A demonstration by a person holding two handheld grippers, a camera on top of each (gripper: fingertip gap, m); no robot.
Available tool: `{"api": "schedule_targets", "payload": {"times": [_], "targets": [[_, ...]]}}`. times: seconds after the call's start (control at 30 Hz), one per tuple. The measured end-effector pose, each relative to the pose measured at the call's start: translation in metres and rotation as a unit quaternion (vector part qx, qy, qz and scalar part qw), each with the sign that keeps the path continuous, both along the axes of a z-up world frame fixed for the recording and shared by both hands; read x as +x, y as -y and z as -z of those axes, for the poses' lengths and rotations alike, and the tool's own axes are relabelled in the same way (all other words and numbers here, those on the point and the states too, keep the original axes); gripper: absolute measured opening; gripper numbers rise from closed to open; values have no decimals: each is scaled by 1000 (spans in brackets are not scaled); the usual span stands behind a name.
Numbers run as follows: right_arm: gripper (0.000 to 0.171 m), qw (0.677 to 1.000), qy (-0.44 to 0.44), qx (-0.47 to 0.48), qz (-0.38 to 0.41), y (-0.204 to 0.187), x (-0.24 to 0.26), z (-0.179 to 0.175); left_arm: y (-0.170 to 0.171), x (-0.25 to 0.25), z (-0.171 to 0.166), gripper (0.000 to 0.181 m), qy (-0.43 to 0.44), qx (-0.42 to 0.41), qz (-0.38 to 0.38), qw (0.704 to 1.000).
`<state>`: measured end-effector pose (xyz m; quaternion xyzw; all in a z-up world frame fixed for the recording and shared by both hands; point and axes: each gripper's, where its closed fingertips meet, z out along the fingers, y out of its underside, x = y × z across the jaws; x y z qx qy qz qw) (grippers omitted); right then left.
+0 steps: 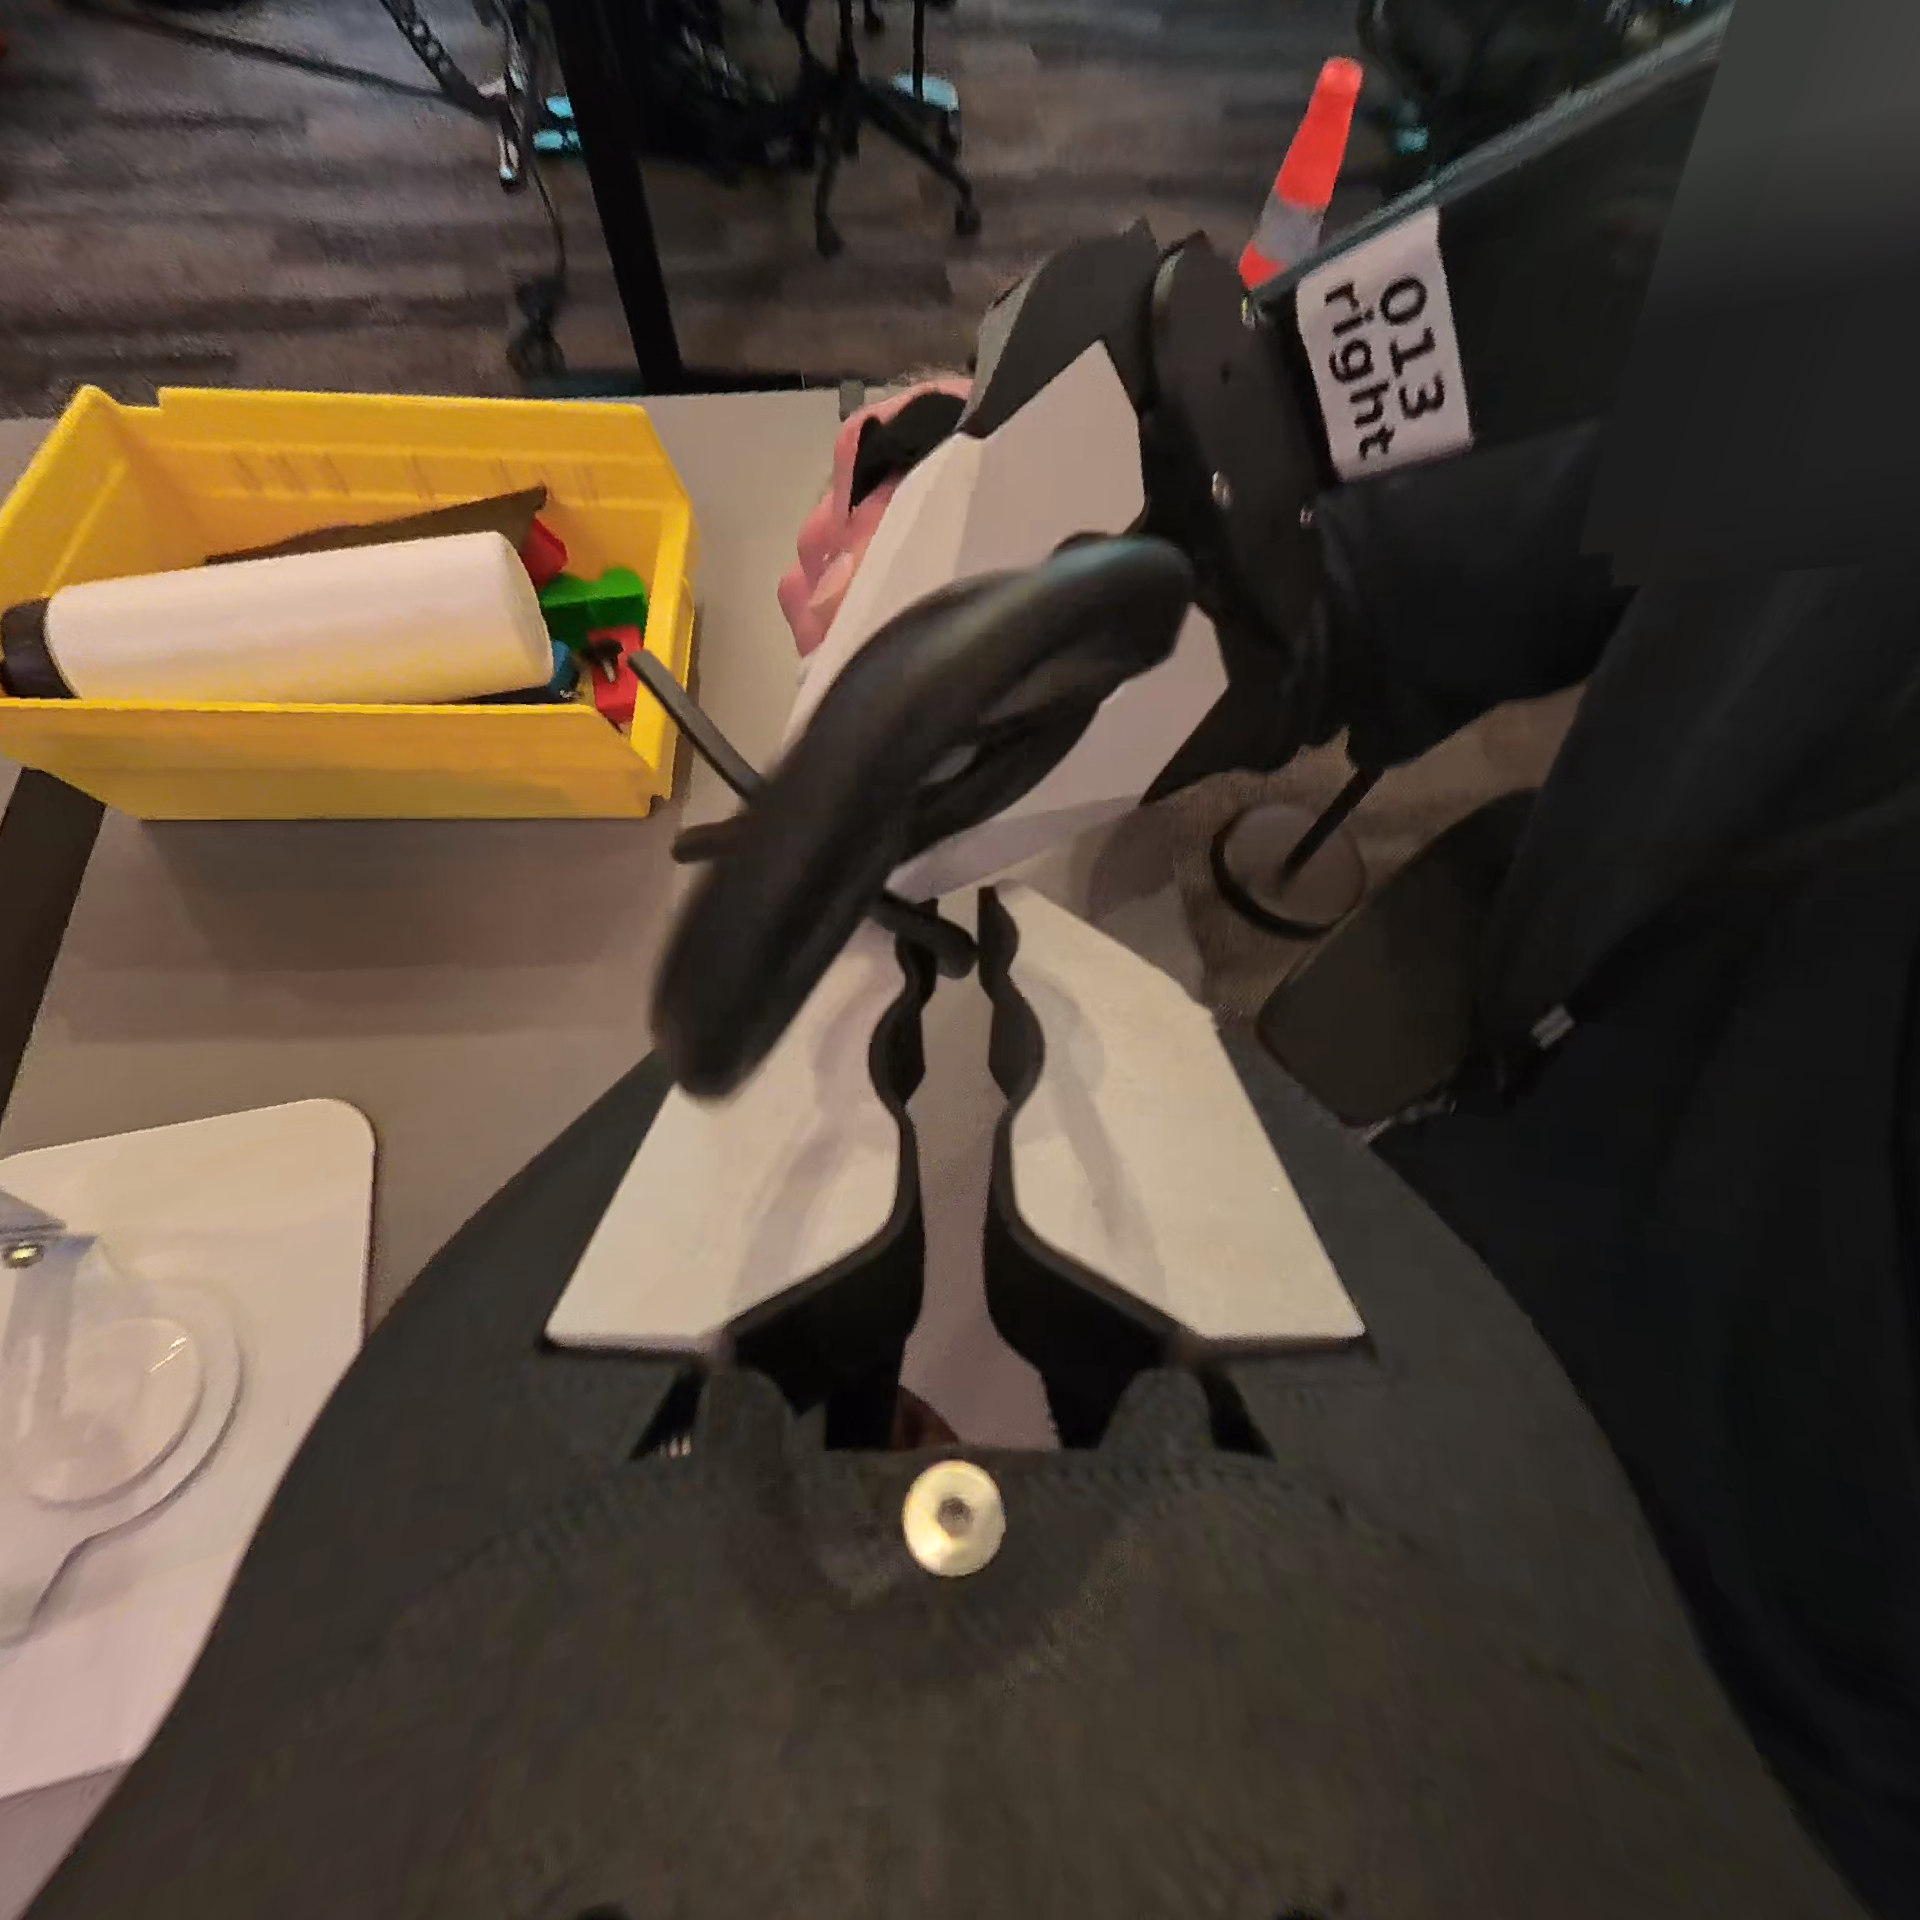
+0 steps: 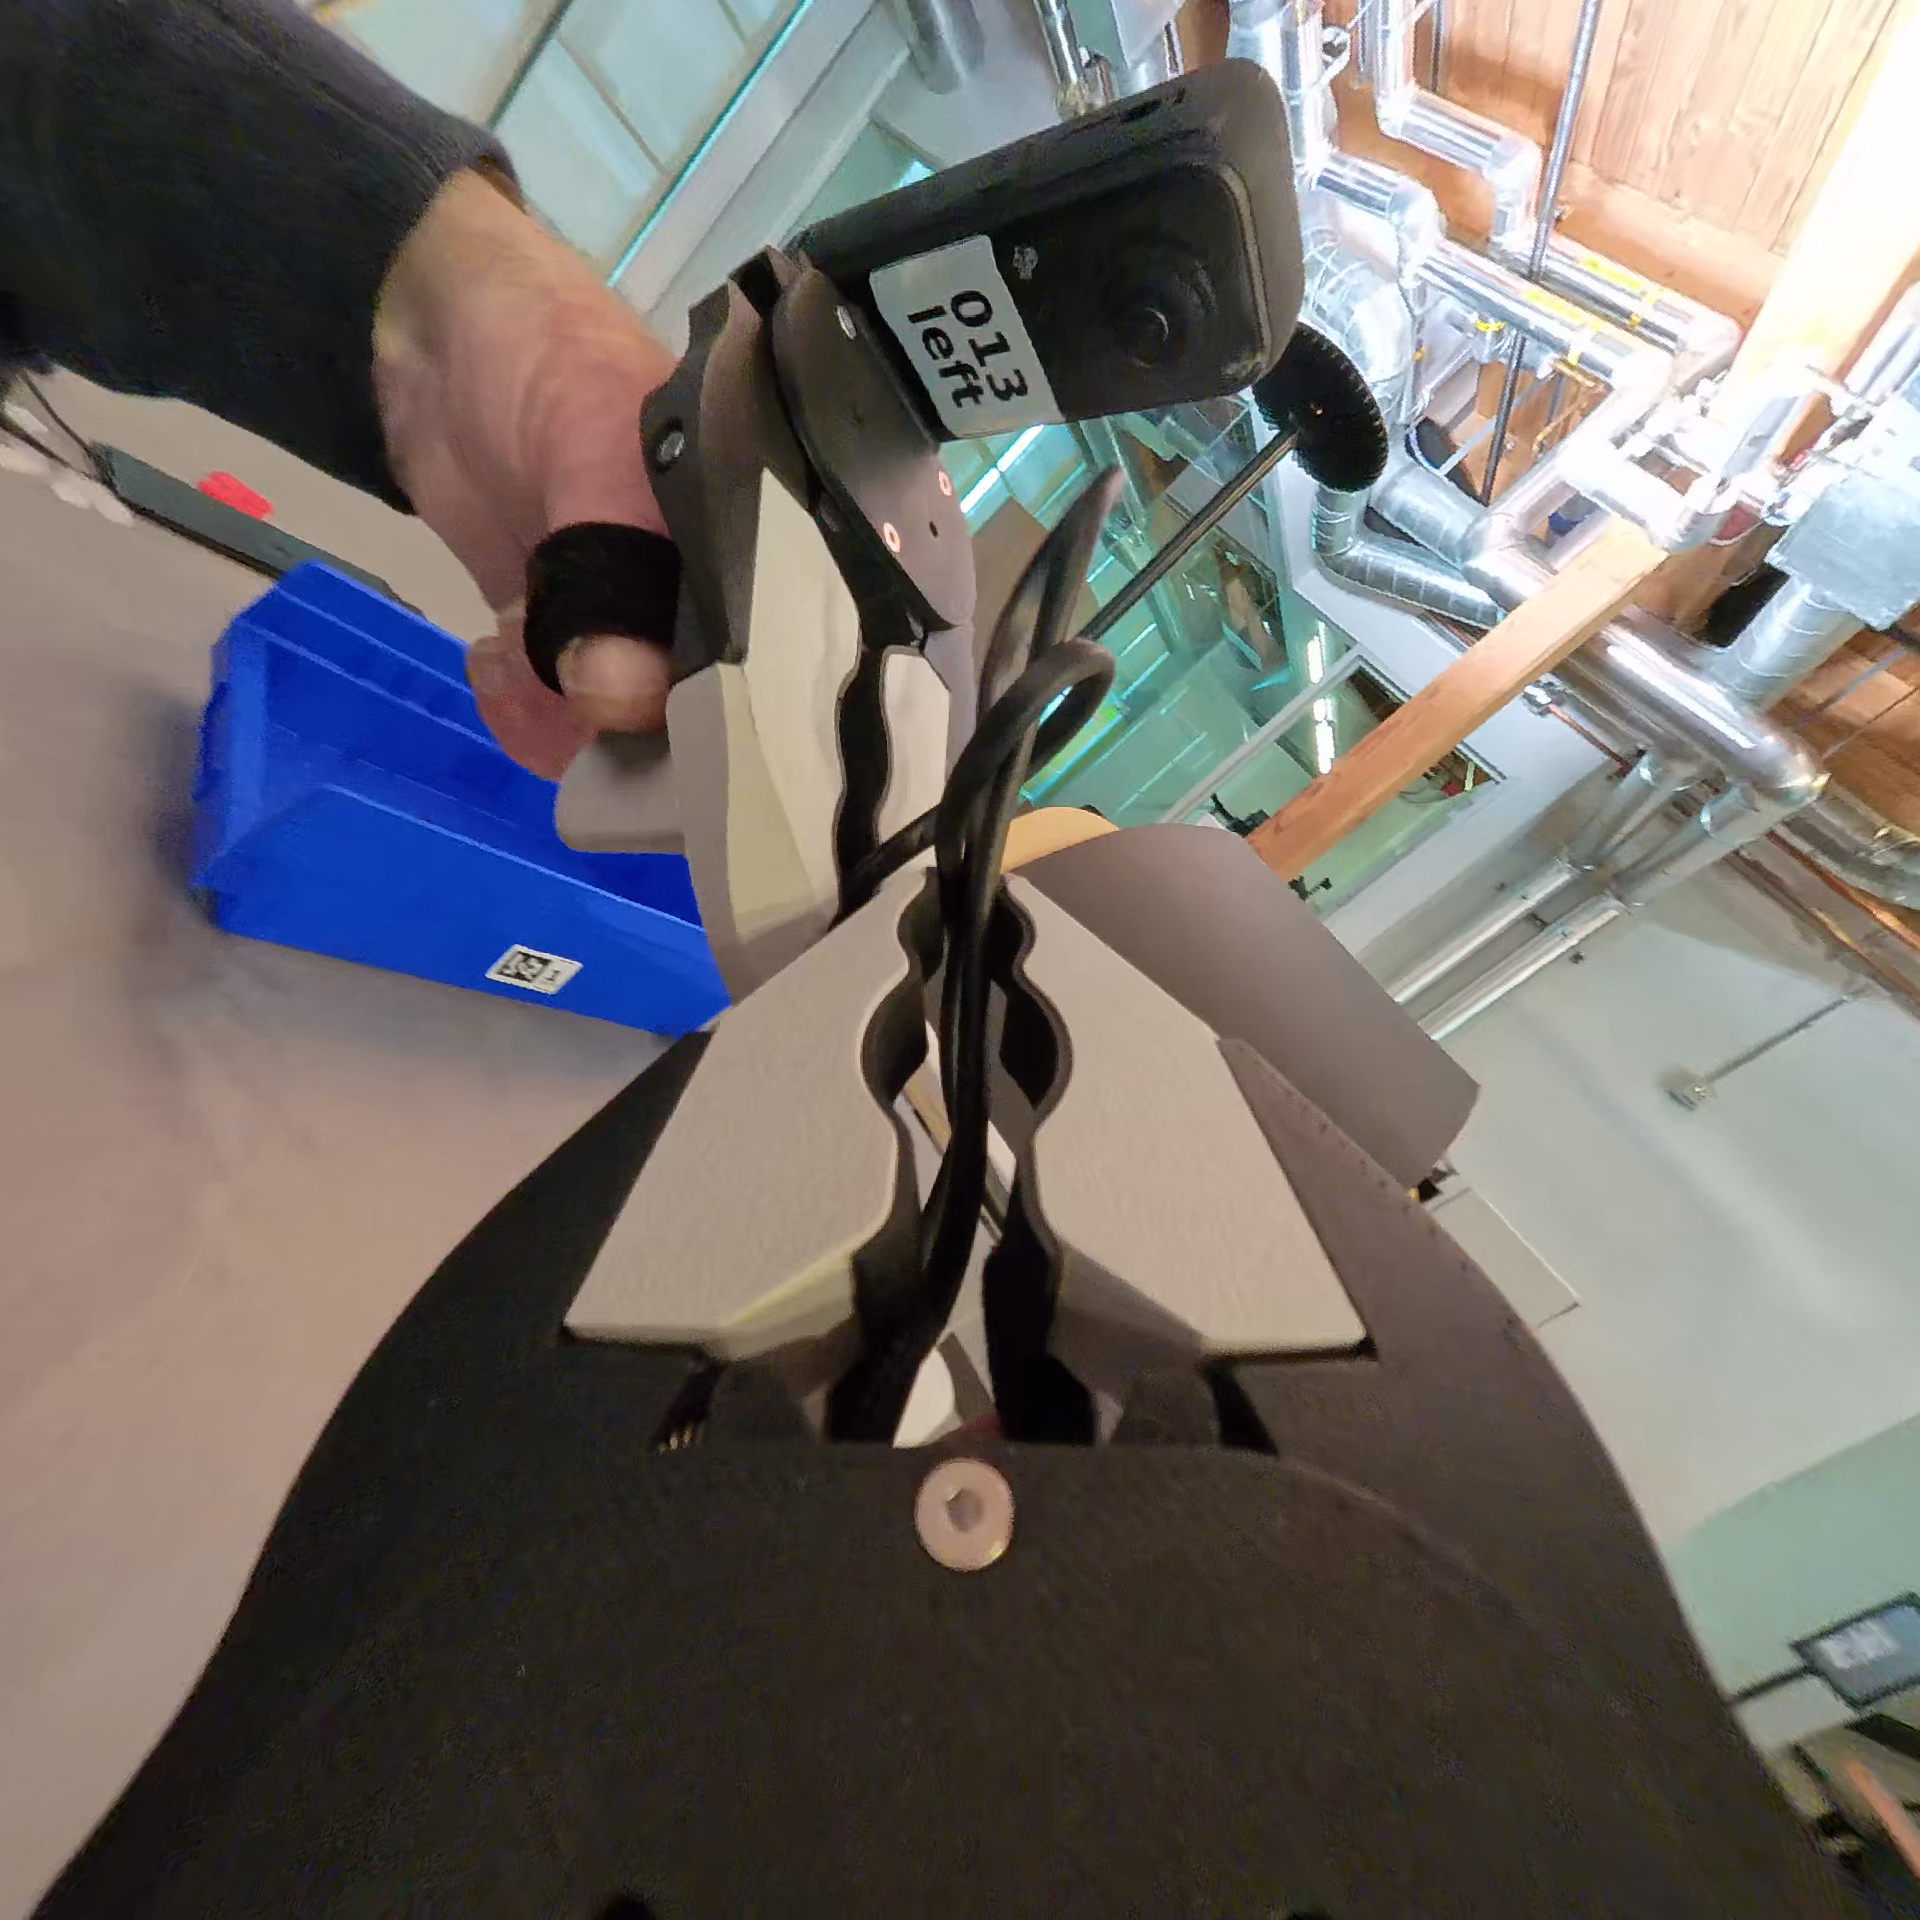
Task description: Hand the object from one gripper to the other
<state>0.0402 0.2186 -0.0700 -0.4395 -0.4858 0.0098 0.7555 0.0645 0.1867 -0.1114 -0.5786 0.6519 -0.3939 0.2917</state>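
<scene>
Over grey table (image 1: 312,935), right claw (image 2: 961,935) clamps black cable (image 2: 971,790); left claw's (image 1: 951,935) grip unclear

White label (image 1: 1382,348), black print in two lines, legible, on the body of the right hand-held gripper (image 2: 961,894). Similar white label (image 2: 966,348), two black lines, legible, on the camera housing of the left hand-held gripper (image 1: 951,935). Small white sticker (image 2: 533,968) with a black square code, on the blue bin's (image 2: 416,862) front wall; too small to read.
</scene>
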Motion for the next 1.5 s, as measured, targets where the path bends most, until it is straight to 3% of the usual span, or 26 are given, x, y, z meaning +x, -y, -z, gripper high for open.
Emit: {"api": "schedule_targets", "payload": {"times": [0.5, 1.03, 1.13, 1.3, 1.4, 1.5], "targets": [[4, 966, 138, 165, 143, -14, 6, -3, 4, 6, -15, 40, 138, -130, -87, 978], [4, 933, 202, 230, 192, -24, 7, 5, -27, 2, -26, 35, 255, -156, -228, 927], [5, 929, 205, 238, 194, -22, 7, 3, -29, 0, -25, 22, 262, -159, -237, 922], [5, 926, 209, 248, 191, -21, 7, 2, -29, -1, -25, 21, 272, -170, -231, 918], [5, 932, 206, 233, 187, -21, 7, 4, -28, -1, -26, 20, 274, -175, -229, 918], [5, 950, 213, 153, 168, -23, 7, 14, -30, -2, -19, 21, 268, -177, -231, 919]]}}
